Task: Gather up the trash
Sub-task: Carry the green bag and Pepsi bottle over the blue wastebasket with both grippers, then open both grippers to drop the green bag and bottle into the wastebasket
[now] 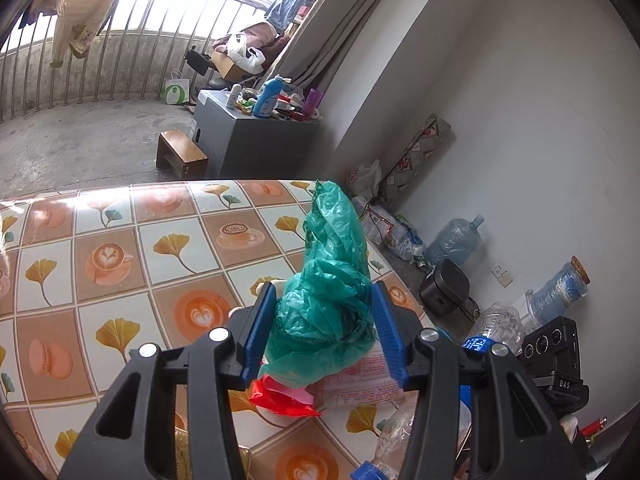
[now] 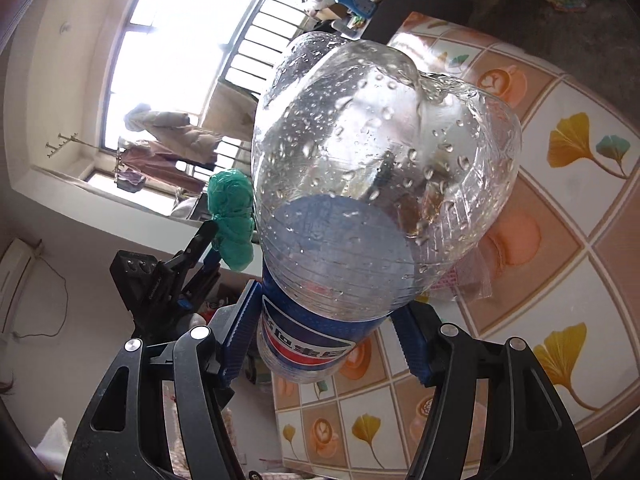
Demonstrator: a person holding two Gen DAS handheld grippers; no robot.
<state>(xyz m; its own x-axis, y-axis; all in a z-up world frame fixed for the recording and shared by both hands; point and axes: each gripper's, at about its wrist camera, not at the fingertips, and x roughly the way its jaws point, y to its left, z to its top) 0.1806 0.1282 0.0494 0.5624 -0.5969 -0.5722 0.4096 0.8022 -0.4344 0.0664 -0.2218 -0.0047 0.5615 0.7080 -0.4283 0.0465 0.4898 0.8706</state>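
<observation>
My left gripper (image 1: pixel 325 300) is shut on a crumpled green plastic bag (image 1: pixel 332 280), which bulges up between its blue pads above the patterned tablecloth (image 1: pixel 120 264). Under it on the table lie a red plastic scrap (image 1: pixel 280 398) and a pink-printed clear wrapper (image 1: pixel 360 380). My right gripper (image 2: pixel 328 328) is shut on a clear plastic bottle (image 2: pixel 380 176) with a blue label, wet with droplets and held lifted over the table (image 2: pixel 560 240). In the right wrist view the left gripper with the green bag (image 2: pixel 232 212) appears at the left. The bottle's cap (image 1: pixel 476 344) shows at the lower right of the left wrist view.
Beyond the table stand a grey cabinet (image 1: pixel 256 136) crowded with bottles and a small wooden stool (image 1: pixel 182 154). Along the white wall lie water jugs (image 1: pixel 456 240), a dark appliance (image 1: pixel 446 286) and bags of rubbish. A barred balcony railing (image 1: pixel 80 52) lies behind.
</observation>
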